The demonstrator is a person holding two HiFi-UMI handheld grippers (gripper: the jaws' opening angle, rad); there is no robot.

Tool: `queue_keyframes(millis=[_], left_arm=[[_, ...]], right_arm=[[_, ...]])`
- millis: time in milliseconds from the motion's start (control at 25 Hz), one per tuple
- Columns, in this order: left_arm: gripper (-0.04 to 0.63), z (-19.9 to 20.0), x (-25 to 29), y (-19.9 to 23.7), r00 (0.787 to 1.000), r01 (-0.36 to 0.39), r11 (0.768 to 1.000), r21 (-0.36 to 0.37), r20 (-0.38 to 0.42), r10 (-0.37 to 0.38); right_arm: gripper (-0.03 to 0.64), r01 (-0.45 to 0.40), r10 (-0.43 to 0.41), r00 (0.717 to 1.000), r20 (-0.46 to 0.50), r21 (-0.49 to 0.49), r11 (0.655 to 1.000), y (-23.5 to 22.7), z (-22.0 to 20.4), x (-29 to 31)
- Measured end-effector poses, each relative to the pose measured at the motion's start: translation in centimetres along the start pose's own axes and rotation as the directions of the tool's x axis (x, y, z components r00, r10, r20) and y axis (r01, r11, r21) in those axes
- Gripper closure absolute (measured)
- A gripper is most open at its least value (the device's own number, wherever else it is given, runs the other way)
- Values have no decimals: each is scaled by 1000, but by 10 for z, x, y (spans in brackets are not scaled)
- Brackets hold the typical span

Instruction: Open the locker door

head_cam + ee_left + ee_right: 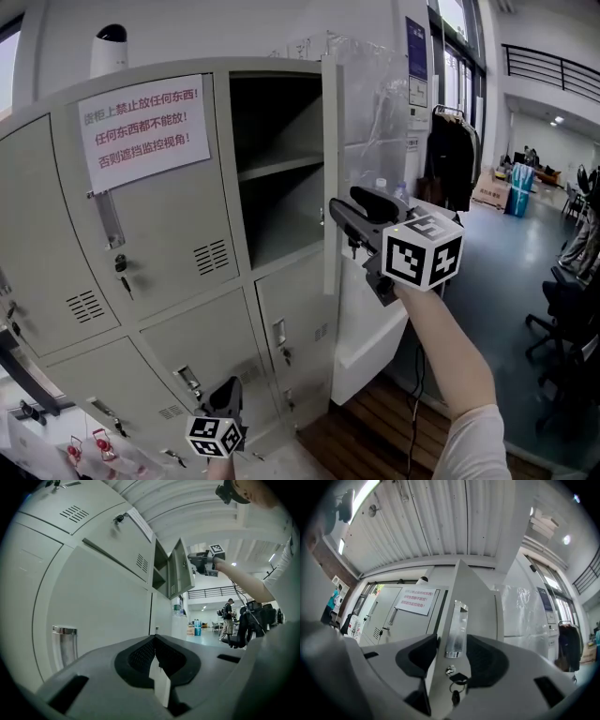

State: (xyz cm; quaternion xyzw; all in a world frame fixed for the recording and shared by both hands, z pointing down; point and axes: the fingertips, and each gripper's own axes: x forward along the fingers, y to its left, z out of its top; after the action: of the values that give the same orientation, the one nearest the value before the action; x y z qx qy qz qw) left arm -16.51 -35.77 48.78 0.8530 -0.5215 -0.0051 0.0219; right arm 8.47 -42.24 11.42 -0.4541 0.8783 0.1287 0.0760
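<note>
The top right locker door [331,169] of the grey locker bank stands swung out, edge-on in the head view, and its compartment [277,169] with one shelf is bare. My right gripper [342,212] is raised at the door's free edge. In the right gripper view the door [476,602] runs between the jaws of the right gripper [452,660], with its chrome handle [457,627] and hanging keys [457,688] in the gap. The jaws are open, with a gap beside the handle. My left gripper [228,398] hangs low by the bottom lockers, shut and holding nothing. From the left gripper [157,660] the open door [180,571] shows above.
A paper notice [145,127] is taped to the closed door to the left. Keys [120,265] hang in other closed doors. A plastic-wrapped white cabinet [380,122] stands right of the lockers. Further right are a clothes rack [450,155] and office chairs [562,309].
</note>
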Motion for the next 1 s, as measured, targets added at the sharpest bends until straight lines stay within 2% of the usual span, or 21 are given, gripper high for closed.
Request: queue_keyframes(millis=[400, 640, 800, 1000], left_arm=[[591, -3, 22, -29, 996, 83, 996, 8, -14, -83], [591, -6, 32, -41, 993, 114, 993, 7, -23, -114], [591, -10, 36, -48, 991, 128, 992, 7, -36, -127], [591, -12, 42, -55, 989, 143, 990, 2, -37, -143]], right_arm=[[430, 115, -115, 993, -10, -12, 993, -46, 3, -48], [430, 208, -209, 978, -12, -65, 976, -77, 5, -70], [449, 272, -273, 962, -13, -71, 960, -98, 3, -84], [512, 381, -385, 922, -24, -108, 918, -125, 0, -97]])
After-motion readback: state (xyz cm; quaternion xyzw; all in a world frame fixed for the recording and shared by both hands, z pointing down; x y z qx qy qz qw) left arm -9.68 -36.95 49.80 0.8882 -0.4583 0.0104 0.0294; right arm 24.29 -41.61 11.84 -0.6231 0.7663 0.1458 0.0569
